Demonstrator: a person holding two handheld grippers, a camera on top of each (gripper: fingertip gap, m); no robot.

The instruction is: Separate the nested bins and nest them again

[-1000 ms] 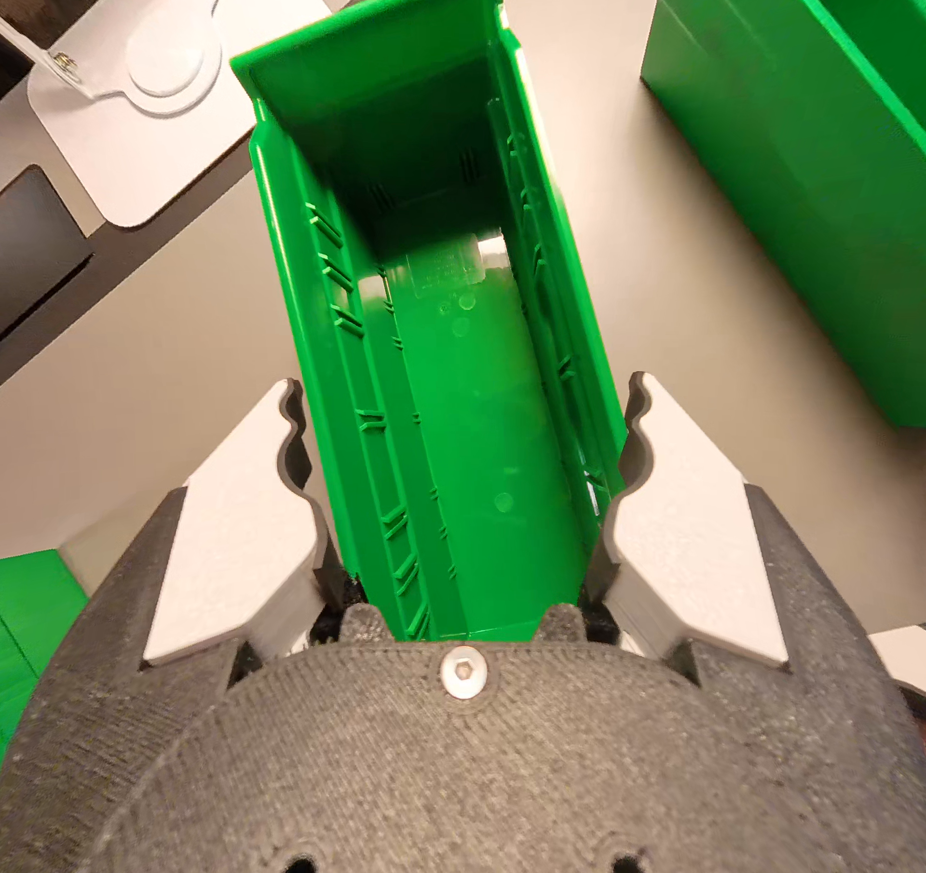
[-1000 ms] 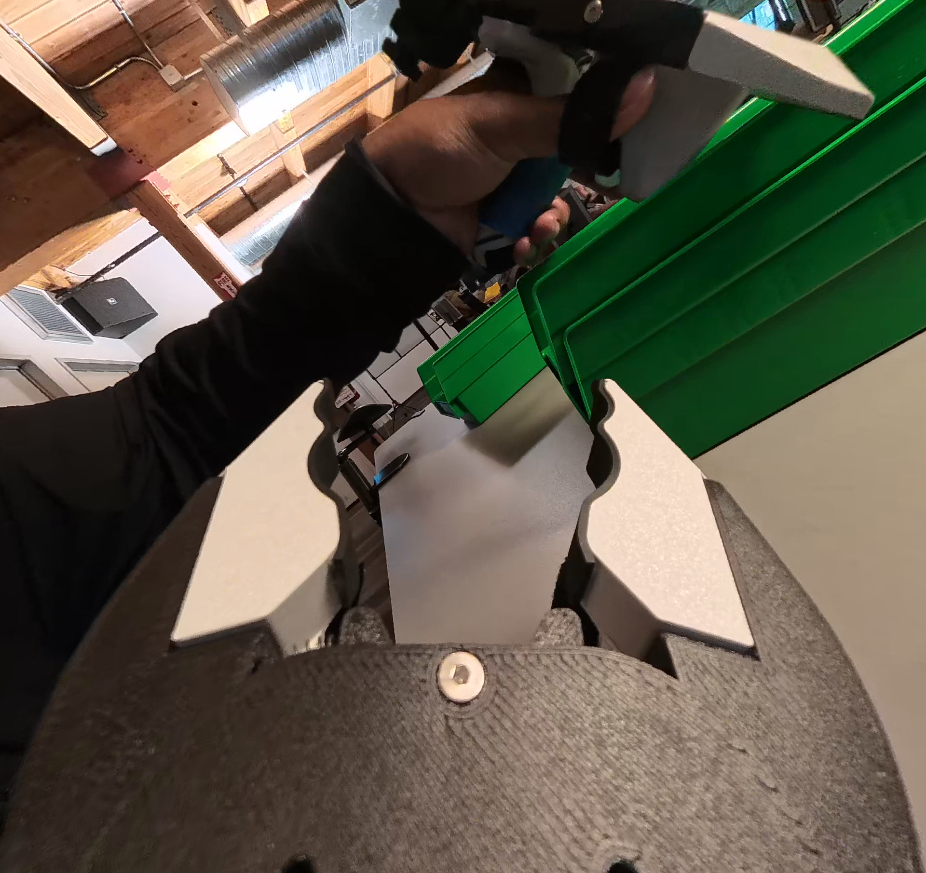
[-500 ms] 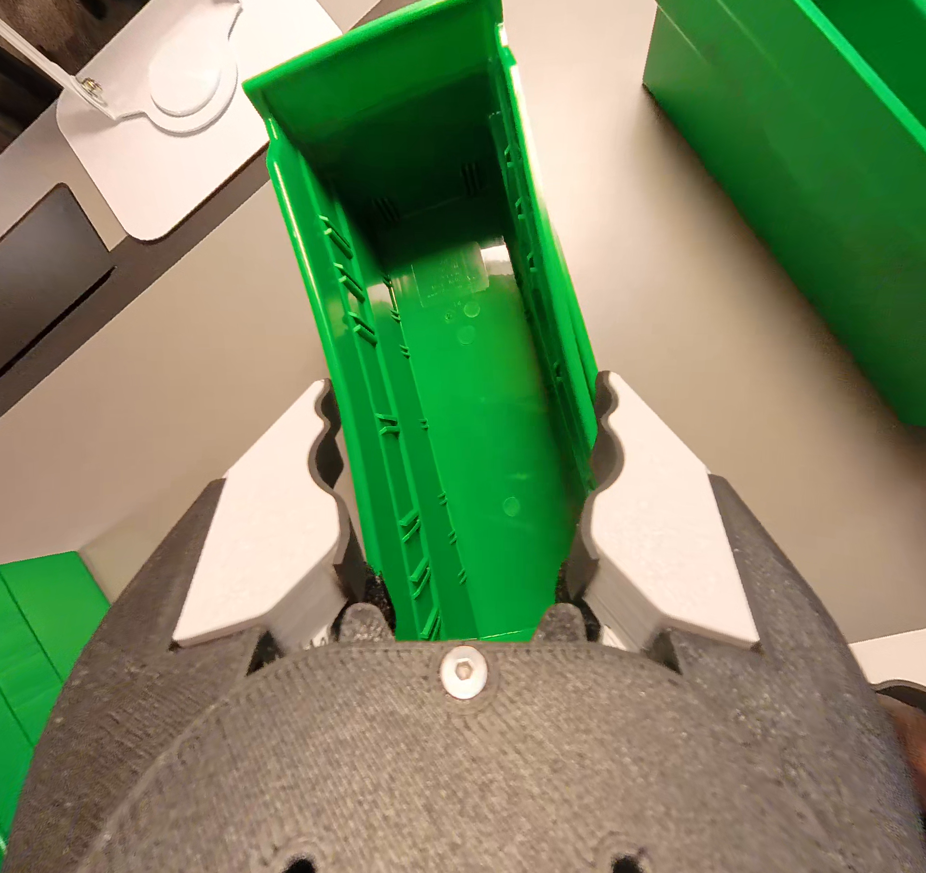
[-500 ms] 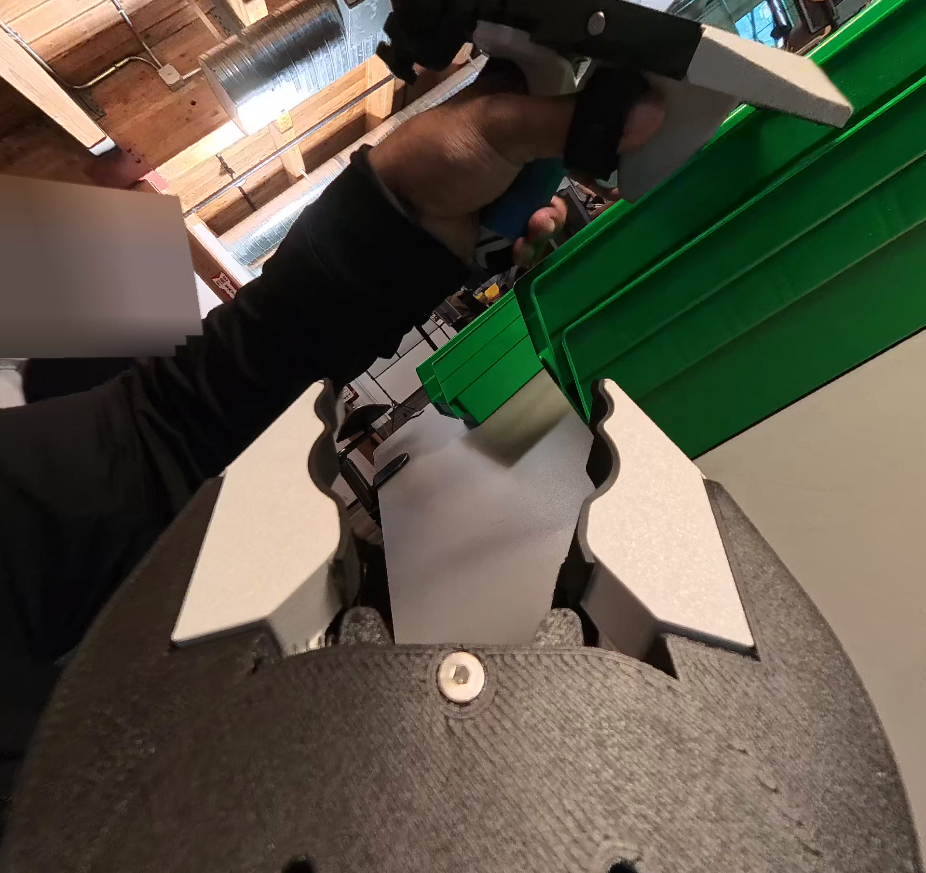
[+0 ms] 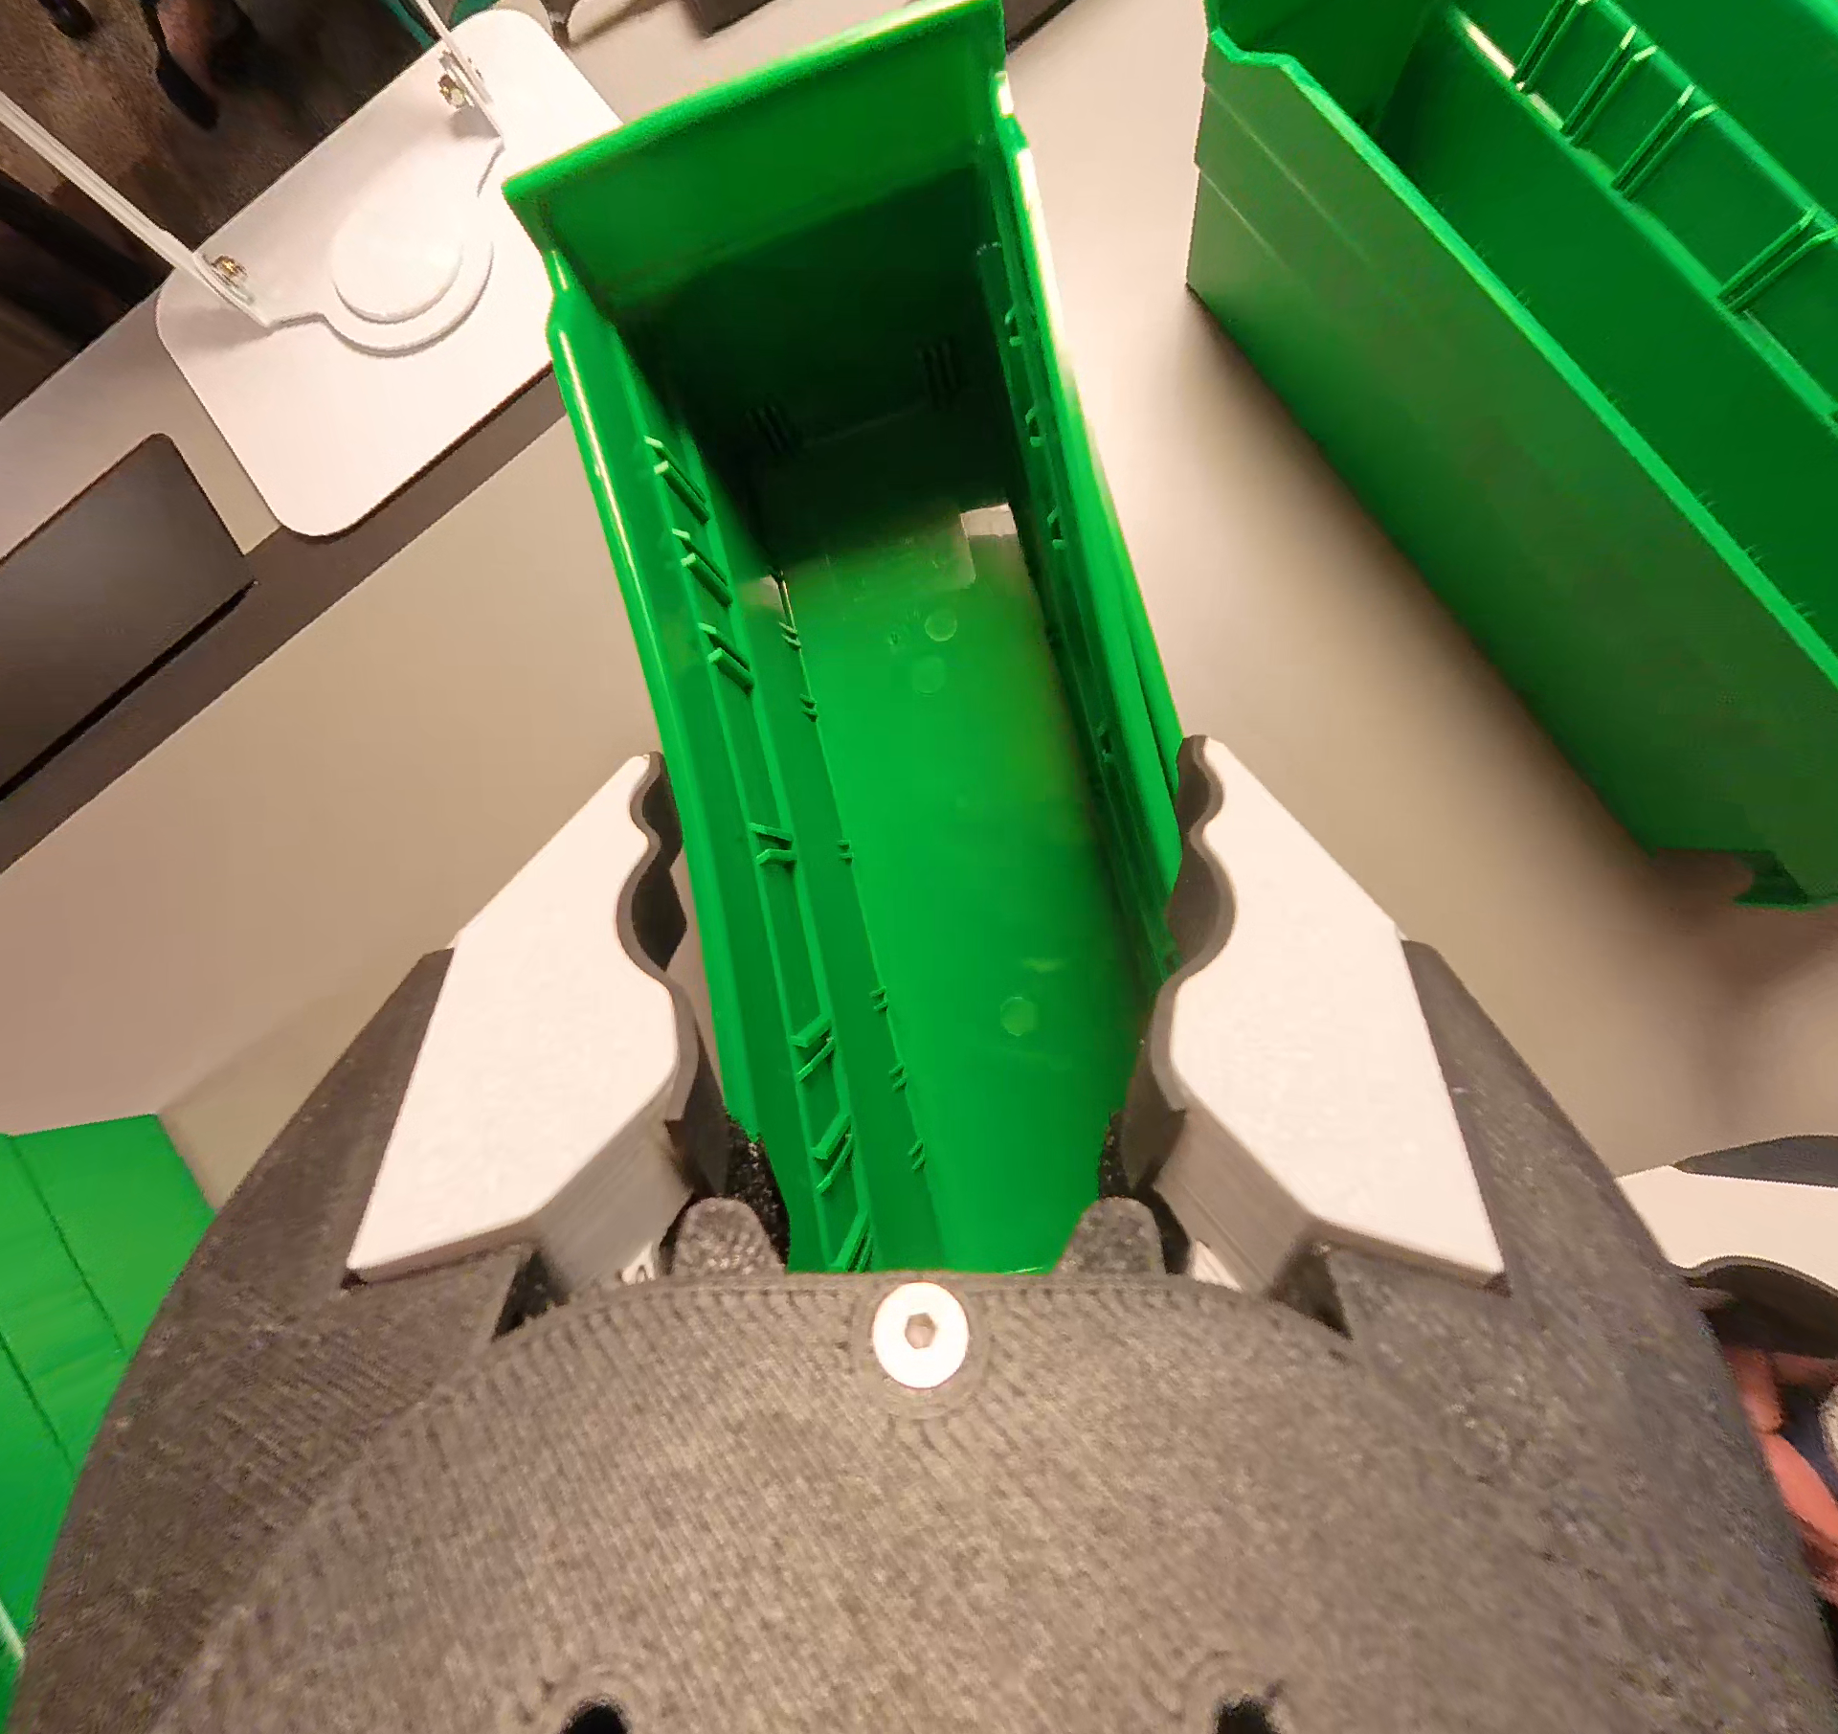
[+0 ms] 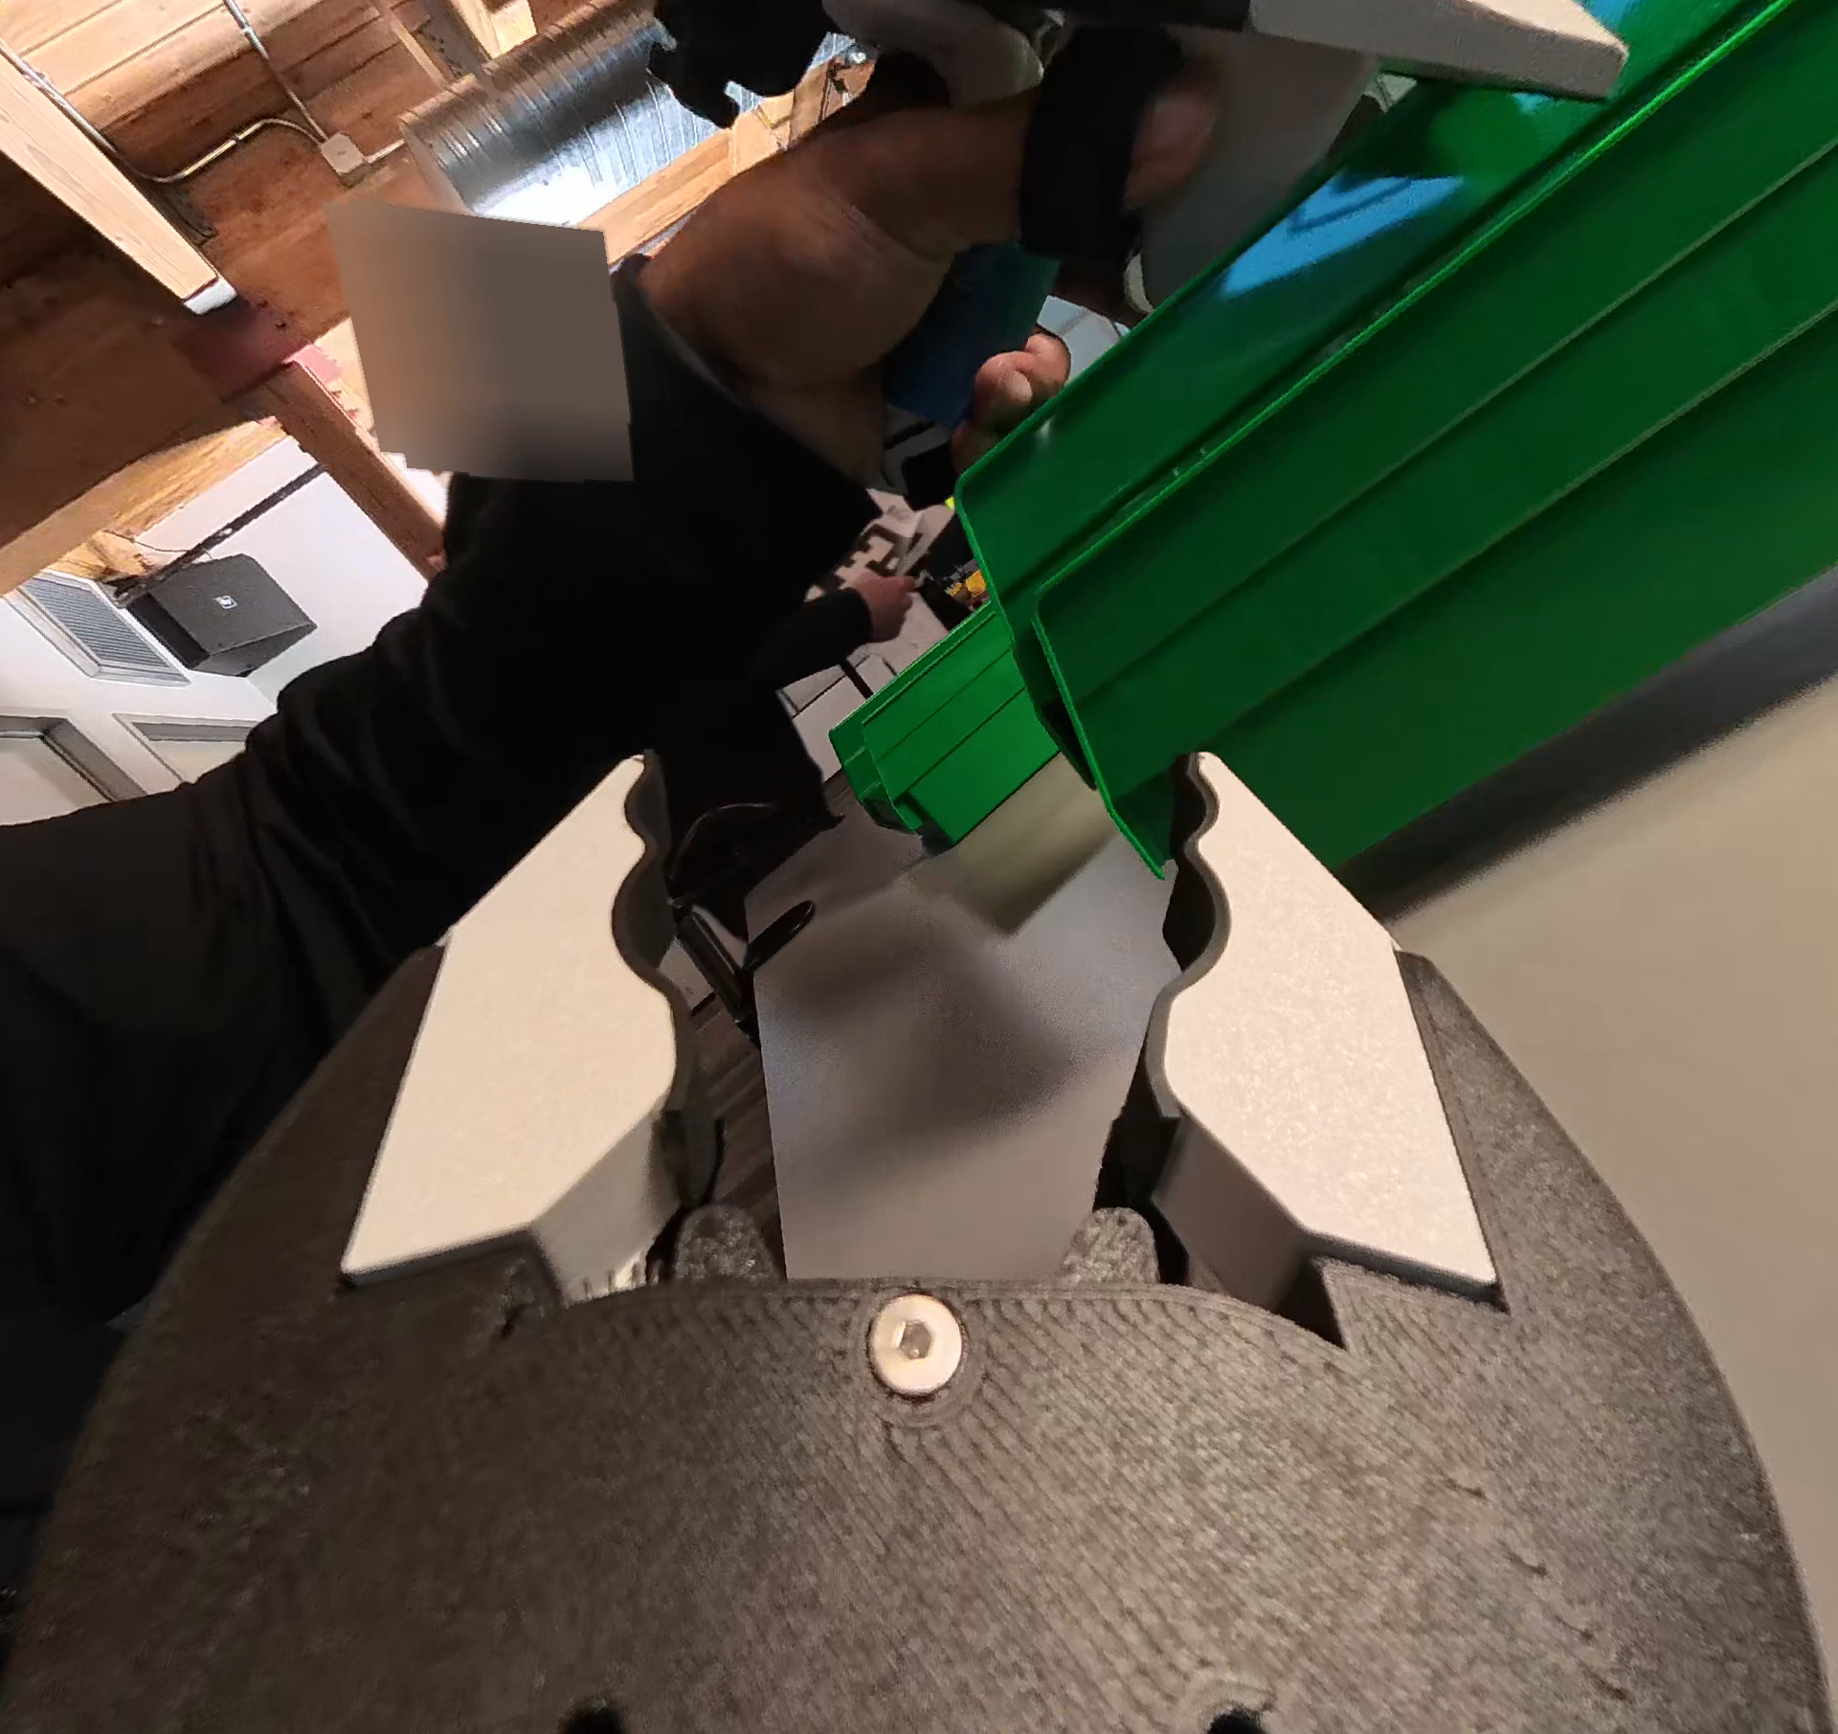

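Note:
My left gripper is shut on a long green bin; both pads press on its side walls near its near end. In the right wrist view this gripper's finger shows at the top, holding the upper bin tilted up out of the lower green bin. My right gripper is open and holds nothing, low over the table. The lower corner of the bins' rim lies just beside its right fingertip.
Another green bin stands on the grey table at the right, and one more at the lower left. A white stand base lies at the table's far left edge. A person's arm in a black sleeve fills the left of the right wrist view.
My left jaws closed onto the green bin's sides. The bin then rose and tilted up out of the lower bin. My right gripper stayed open and barely moved.

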